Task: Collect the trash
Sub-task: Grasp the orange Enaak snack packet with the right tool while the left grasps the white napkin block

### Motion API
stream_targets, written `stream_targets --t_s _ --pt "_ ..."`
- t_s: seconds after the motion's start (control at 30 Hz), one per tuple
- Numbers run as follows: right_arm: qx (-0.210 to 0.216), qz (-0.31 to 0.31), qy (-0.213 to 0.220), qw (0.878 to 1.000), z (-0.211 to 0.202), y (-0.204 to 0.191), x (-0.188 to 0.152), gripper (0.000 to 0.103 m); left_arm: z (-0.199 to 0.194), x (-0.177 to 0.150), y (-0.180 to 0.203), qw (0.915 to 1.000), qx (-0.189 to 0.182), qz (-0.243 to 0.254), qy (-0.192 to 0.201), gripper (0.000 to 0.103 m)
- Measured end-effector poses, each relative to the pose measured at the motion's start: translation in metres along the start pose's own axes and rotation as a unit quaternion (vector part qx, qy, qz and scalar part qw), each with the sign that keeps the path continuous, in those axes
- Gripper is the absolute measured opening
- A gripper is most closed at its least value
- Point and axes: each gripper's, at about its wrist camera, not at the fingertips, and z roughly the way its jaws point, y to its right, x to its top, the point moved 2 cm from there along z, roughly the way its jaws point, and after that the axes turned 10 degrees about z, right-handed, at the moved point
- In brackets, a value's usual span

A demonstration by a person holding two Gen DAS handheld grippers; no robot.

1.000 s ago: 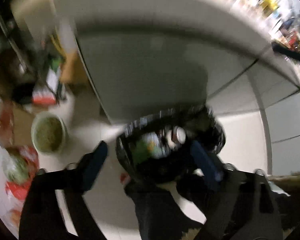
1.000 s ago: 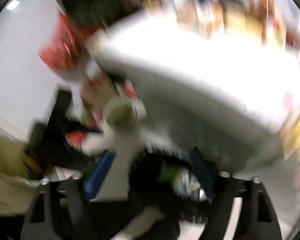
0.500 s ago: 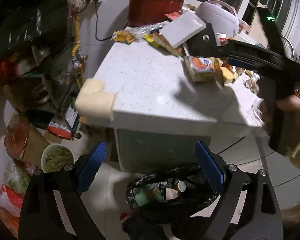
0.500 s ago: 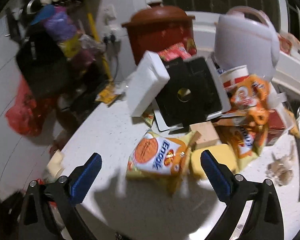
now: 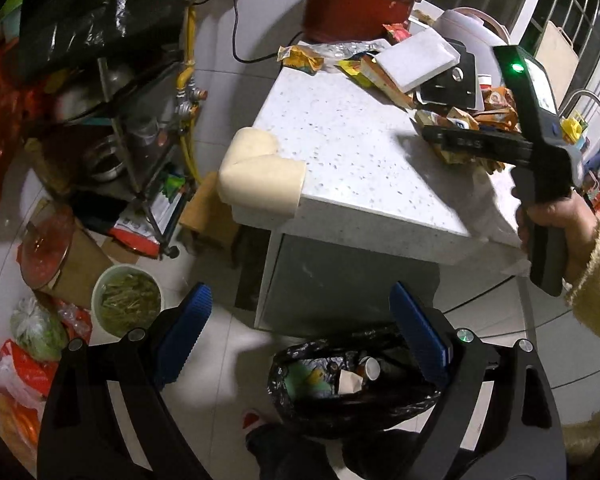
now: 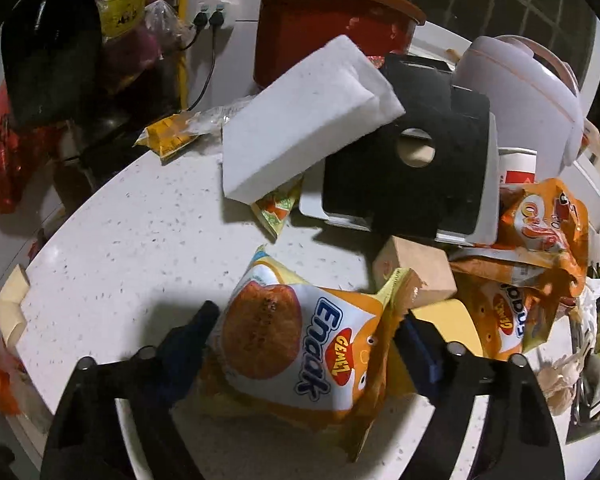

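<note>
Dim indoor light from above; hard shadows on tabletop [image 5: 340,152]; both views sharp centrally, fisheye-warped, black-vignetted at edges.

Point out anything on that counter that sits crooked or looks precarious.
The white foam block sits tilted, propped on the black-and-white appliance with one end overhanging a small wrapper. Torn snack wrappers litter the counter; the right gripper straddles the Enaak packet, jaws open.
</note>
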Motion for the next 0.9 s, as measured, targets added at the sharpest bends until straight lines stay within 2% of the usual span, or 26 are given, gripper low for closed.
stream_targets --t_s 0.07,0.23,0.43,0.53,0.57,0.63,0.7,0.8,0.9 --pt "0.008 0.018 -0.003 1.000 -0.006 0.007 -0.001 0.060 0.001 0.001 0.003 1.0000 -0.003 0.002 0.001 0.088" --pt "0.031 0.051 0.015 0.998 -0.032 0.028 -0.004 0.058 0.005 0.014 0.018 0.9996 -0.014 0.023 0.009 0.088" --pt "0.070 0.086 0.063 0.992 -0.088 0.049 0.003 0.058 0.009 0.063 0.042 0.9957 -0.028 0.073 0.051 0.088" --pt "0.080 0.102 0.078 0.988 -0.112 0.062 0.003 0.058 0.013 0.105 0.059 0.9858 -0.017 0.139 0.093 0.088" --pt "0.082 0.108 0.081 0.987 -0.117 0.067 0.002 0.058 0.016 0.120 0.064 0.9798 -0.008 0.168 0.108 0.088" --pt "0.086 0.123 0.083 0.985 -0.124 0.074 0.000 0.058 0.025 0.152 0.078 0.9593 0.005 0.244 0.141 0.088" --pt "0.085 0.134 0.085 0.984 -0.133 0.084 -0.004 0.058 0.040 0.183 0.088 0.9397 -0.007 0.302 0.161 0.088" --pt "0.080 0.140 0.085 0.983 -0.145 0.091 -0.013 0.058 0.072 0.216 0.094 0.9293 -0.028 0.342 0.137 0.088" --pt "0.077 0.149 0.081 0.982 -0.149 0.096 -0.022 0.058 0.104 0.241 0.096 0.9337 -0.061 0.340 0.093 0.088"
